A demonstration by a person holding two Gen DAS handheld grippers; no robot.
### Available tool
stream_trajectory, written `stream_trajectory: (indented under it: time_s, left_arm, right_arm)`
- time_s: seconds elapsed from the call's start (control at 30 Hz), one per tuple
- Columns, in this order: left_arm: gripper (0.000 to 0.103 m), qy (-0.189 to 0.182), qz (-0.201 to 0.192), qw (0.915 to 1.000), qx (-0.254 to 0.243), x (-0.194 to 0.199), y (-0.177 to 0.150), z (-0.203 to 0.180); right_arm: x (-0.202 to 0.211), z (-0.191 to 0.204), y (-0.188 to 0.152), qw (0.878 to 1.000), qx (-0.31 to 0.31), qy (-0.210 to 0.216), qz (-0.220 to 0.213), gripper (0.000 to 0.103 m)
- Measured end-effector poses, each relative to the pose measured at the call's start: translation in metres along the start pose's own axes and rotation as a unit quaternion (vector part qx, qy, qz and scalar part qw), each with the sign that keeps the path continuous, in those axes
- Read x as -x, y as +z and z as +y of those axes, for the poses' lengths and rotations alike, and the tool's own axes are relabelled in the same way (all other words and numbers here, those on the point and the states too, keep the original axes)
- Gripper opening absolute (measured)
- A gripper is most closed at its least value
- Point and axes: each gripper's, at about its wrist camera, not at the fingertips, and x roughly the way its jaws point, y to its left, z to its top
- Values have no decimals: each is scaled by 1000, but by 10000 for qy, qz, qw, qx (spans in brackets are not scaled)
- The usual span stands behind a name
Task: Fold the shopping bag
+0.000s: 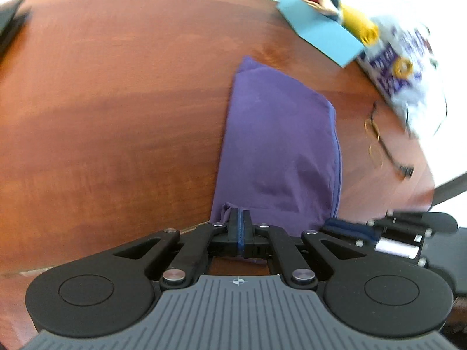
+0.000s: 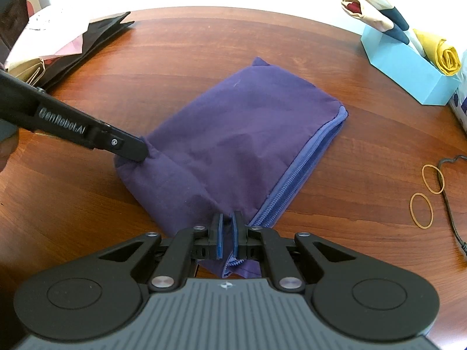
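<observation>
Both sets of jaws are clamped on the near short end of the purple shopping bag (image 2: 233,134): left gripper (image 1: 240,218) pinching the plain-fabric corner, right gripper (image 2: 227,224) gripping the corner by the blue zipper (image 2: 294,175). From there the bag's long axis runs straight away across the wooden desk (image 2: 116,204), far end lying free. My guess is the next fold goes forward along that line.

You are looking at a purple fabric shopping bag (image 2: 233,134) lying folded into a flat, roughly rectangular packet on the wooden table. A lighter blue-violet seam is running along its right edge, one corner is sticking out at the far end, and soft creases are crossing its top.
</observation>
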Motion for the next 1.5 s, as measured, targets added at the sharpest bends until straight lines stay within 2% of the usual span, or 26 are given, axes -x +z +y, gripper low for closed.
stream_trajectory:
  time_s: [0.2, 0.33, 0.43, 0.5, 0.7, 0.77, 0.9, 1.07, 1.17, 1.27, 1.33, 1.4, 1.47, 1.5]
  left_arm:
    - [3, -204, 73, 9996, 207, -3, 2, 9]
    - [3, -259, 92, 9992, 276, -3, 1, 12]
    - [3, -293, 119, 9990, 307, -3, 1, 14]
    - [3, -294, 150, 9989, 320, -3, 2, 14]
    - [3, -148, 312, 9994, 75, -5, 8, 6]
    - [3, -88, 359, 9993, 3, -5, 10, 3]
    - [3, -51, 448, 9990, 27, -6, 13, 3]
    - [3, 5, 516, 9987, -62, -7, 15, 0]
    - [3, 2, 533, 9986, -31, -7, 15, 0]
    - [3, 4, 540, 9985, 9, -7, 15, 1]
    - [3, 10, 530, 9986, -2, -7, 14, 0]
    - [2, 11, 500, 9987, -85, -6, 13, -2]
    - [2, 79, 324, 9974, -643, -1, 7, -11]
    - [5, 99, 284, 9966, -771, 0, 6, -14]
  right_arm:
    - [2, -6, 7, 9999, -20, 113, 98, 10]
    - [19, 0, 9, 9996, 236, 167, -71, 32]
    - [30, 13, 9, 9978, 598, 186, -210, 32]
    - [34, 24, 5, 9950, 960, 134, -245, 37]
    - [25, 57, -12, 9756, 2182, -195, -116, 38]
    - [18, 66, -19, 9649, 2599, -380, 8, 40]
    - [13, 74, -27, 9483, 3095, -706, -4, 42]
    - [6, 85, -44, 9063, 4068, -1146, -57, 42]
    - [6, 87, -49, 8896, 4401, -1212, -132, 42]
    - [6, 87, -50, 8809, 4584, -1169, -161, 40]
    - [6, 86, -50, 8787, 4636, -1124, -160, 30]
    - [7, 84, -50, 8792, 4644, -1058, -154, 26]
    - [9, 81, -48, 8830, 4595, -942, -146, 21]
    - [11, 80, -47, 8850, 4567, -892, -147, 20]
